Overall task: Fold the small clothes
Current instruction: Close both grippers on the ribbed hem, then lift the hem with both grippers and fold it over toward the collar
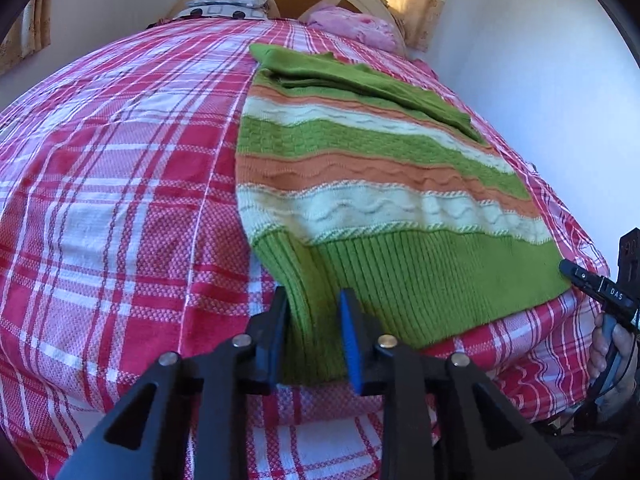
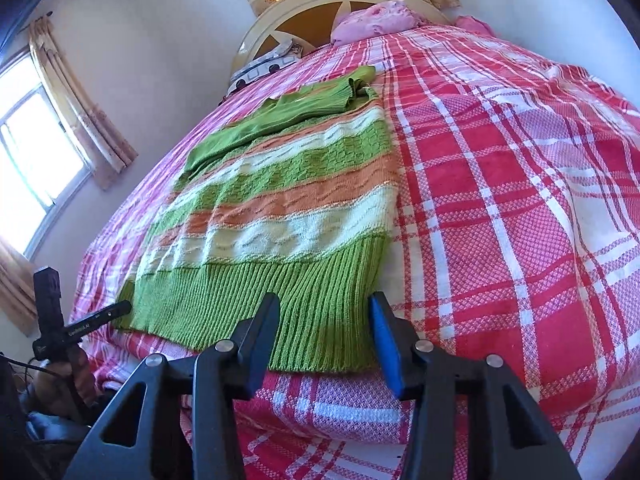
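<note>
A bed (image 1: pixel 100 200) fills both views, covered by a red, pink and white plaid bedspread (image 2: pixel 520 200). At its far end stands a cream headboard (image 2: pixel 316 0) with brown inset panels, a pink pillow (image 2: pixel 376 20) against it and a grey patterned pillow (image 1: pixel 224 6) beside that. Pale walls surround the bed, with beige curtains (image 2: pixel 80 108) hanging at a bright window (image 2: pixel 24 152).

A knitted sweater (image 1: pixel 360 184) lies flat on the bedspread near the foot of the bed — striped in green, orange and cream, with a ribbed green hem (image 2: pixel 260 308) facing the cameras. One green sleeve (image 1: pixel 360 80) is folded across the upper body.

The left gripper (image 1: pixel 314 340) sits at the hem's left corner. Its jaws, black with blue pads, stand narrowly apart with the corner of the ribbed hem between them; the fabric fills the gap, bunching where the pads press it.

The right gripper (image 2: pixel 324 340) sits at the hem's right end. Its jaws stand wider, straddling the hem's edge — the knit lies flat between them and the pads do not appear to press it.

Each view catches the other gripper at its side edge, held in a hand (image 1: pixel 612 344).
</note>
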{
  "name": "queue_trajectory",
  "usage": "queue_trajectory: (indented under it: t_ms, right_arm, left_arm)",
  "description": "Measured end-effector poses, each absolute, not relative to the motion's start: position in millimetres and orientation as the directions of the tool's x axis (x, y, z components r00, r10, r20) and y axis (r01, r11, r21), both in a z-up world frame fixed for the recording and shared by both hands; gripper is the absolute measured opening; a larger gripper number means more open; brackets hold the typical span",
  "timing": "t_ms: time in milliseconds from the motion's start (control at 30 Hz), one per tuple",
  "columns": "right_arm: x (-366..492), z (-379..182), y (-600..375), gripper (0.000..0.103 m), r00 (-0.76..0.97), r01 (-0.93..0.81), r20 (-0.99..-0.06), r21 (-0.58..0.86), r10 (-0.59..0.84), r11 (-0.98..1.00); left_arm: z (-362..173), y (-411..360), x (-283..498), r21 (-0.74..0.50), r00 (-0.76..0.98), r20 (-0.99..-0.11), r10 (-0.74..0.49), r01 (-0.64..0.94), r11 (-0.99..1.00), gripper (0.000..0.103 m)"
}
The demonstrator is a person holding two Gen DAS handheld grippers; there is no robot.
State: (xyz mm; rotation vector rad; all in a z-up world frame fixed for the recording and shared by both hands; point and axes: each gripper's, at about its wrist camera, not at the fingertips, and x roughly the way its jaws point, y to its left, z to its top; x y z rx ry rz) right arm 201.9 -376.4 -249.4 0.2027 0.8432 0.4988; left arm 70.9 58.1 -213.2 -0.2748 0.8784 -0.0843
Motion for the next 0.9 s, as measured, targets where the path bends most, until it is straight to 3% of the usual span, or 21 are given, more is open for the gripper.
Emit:
queue_trajectory:
  t_ms: [33, 100, 133, 400, 900]
  right_arm:
    - [201, -249, -374, 0.045, 0.552, -0.356, -0.661, 0.364, 0.508, 0.861]
    - [200, -251, -372, 0.02, 0.522, -0.377, -0.658, 0.393, 0.543, 0.839]
    - [200, -253, -373, 0.014, 0.507, -0.384, -0.643, 0.428, 0.574, 0.818]
    - [194, -236, -390, 0.011, 0.547, -0.392, -0.53, 0.522, 0.648, 0.758]
    - [238, -148, -372, 0.008, 0.657, -0.462, -0.378, 0.483, 0.653, 0.744]
  left_arm:
    - [-213, 58, 71, -0.278, 0.638, -0.744, -0.197, -0.028, 0.96, 0.025]
    - [-213, 63, 70, -0.31, 0.635, -0.737, -0.23, -0.015, 0.951, 0.009]
    - [-212, 67, 69, -0.342, 0.636, -0.728, -0.256, -0.013, 0.94, 0.009]
    - [-182, 79, 62, -0.442, 0.725, -0.599, -0.34, 0.055, 0.896, 0.008]
    - [-132, 109, 120, -0.487, 0.801, -0.473, -0.368, 0.111, 0.866, 0.007]
